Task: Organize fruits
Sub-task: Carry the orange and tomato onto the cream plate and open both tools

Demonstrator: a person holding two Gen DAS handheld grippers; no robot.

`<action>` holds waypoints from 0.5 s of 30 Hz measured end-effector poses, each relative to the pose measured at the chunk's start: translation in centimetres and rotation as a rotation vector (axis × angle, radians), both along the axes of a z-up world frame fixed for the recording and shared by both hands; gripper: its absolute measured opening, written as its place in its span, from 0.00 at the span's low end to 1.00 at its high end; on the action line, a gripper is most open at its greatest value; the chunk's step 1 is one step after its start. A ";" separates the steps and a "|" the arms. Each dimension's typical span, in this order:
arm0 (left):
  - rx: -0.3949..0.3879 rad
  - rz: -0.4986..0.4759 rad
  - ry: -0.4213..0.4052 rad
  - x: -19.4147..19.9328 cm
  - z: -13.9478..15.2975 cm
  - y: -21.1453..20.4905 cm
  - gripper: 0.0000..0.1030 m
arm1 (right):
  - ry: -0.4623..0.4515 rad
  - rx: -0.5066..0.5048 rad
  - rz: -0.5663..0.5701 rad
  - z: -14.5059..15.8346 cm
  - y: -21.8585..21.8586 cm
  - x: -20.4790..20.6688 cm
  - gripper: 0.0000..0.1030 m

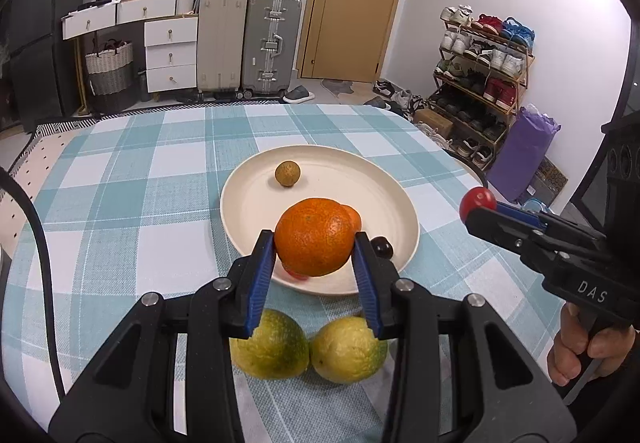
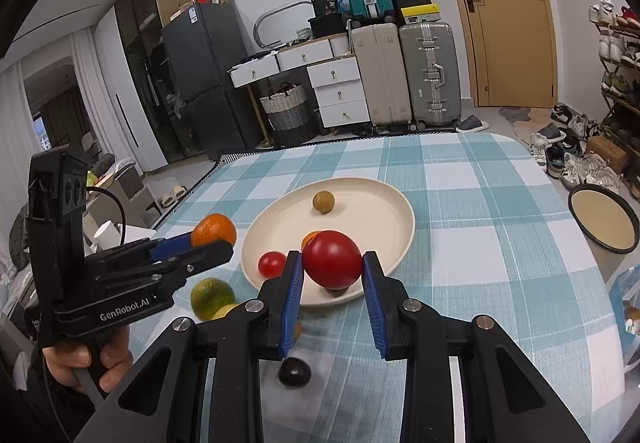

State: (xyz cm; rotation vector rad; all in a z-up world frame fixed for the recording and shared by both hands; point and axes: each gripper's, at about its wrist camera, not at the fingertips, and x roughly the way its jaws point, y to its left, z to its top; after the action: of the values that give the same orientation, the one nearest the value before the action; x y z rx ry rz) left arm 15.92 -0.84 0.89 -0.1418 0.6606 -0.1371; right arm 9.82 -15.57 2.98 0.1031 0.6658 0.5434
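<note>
Spread with a blue-and-white checked cloth [image 1: 132, 179], the table carries a cream plate [image 1: 384, 199] holding a small brown fruit [image 1: 287, 173] at its far side and a small tomato [image 2: 272, 263] nearer. Above the plate's near rim, the left gripper [image 1: 315, 243] is clamped on an orange [image 1: 314, 235], and the right gripper [image 2: 331, 267] is clamped on a red tomato [image 2: 331, 259]. Two green citrus fruits [image 1: 276, 347] touch each other on the cloth just near of the plate, with a dark fruit [image 2: 295, 371] close by.

A red tomato [image 2: 332, 259] is held by the right gripper [image 2: 331, 275] over the near rim of the plate [image 2: 384, 203] (a cream one).
</note>
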 end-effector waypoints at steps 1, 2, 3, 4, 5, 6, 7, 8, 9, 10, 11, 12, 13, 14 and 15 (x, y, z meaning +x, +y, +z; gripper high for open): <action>0.001 0.000 -0.001 0.3 -0.1 0.0 0.35 | 0.001 0.002 -0.004 -0.1 0.1 0.3 0.30; 0.001 0.002 0.000 0.5 -0.1 0.0 0.35 | -0.001 0.003 -0.007 -0.1 0.2 0.6 0.30; 0.001 0.003 0.001 0.8 -0.2 0.0 0.35 | 0.000 0.002 -0.009 -0.2 0.2 0.9 0.30; 0.000 0.002 0.002 1.1 -0.3 0.0 0.35 | 0.002 0.003 -0.012 -0.3 0.3 1.1 0.30; -0.001 0.002 0.003 1.4 -0.4 0.0 0.35 | 0.003 0.005 -0.018 -0.5 0.3 1.4 0.30; 0.000 0.002 0.005 1.7 -0.5 0.1 0.35 | 0.007 0.008 -0.024 -0.7 0.3 1.7 0.30; 0.001 0.004 0.007 2.0 -0.7 0.2 0.35 | 0.017 0.010 -0.032 -1.0 0.3 2.0 0.30; 0.001 0.006 0.009 2.2 -0.8 0.3 0.35 | 0.025 0.012 -0.038 -1.3 0.4 2.2 0.30; -0.001 0.012 0.011 2.4 -1.0 0.4 0.35 | 0.035 0.014 -0.043 -1.6 0.4 2.4 0.30; -0.005 0.013 0.014 2.7 -1.2 0.6 0.35 | 0.047 0.014 -0.046 -2.0 0.4 2.7 0.30; -0.012 0.012 0.019 2.9 -1.4 0.7 0.35 | 0.056 0.011 -0.050 -2.4 0.4 2.9 0.30; -0.014 0.012 0.022 3.0 -1.5 0.8 0.35 | 0.060 0.009 -0.052 -2.6 0.4 3.1 0.30; -0.012 0.013 0.025 3.2 -1.7 0.9 0.35 | 0.066 0.005 -0.052 -2.9 0.5 3.2 0.30; -0.008 0.016 0.028 3.3 -1.9 0.9 0.35 | 0.072 0.000 -0.053 -3.1 0.6 3.4 0.30; -0.006 0.018 0.030 3.5 -2.0 1.0 0.35 | 0.074 -0.004 -0.053 -3.3 0.6 3.6 0.30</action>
State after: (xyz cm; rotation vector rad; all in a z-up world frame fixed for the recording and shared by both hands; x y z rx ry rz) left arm 19.38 0.16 -1.11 -0.1554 0.6887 -0.1201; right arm 13.39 -14.95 -0.27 0.1378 0.7339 0.4889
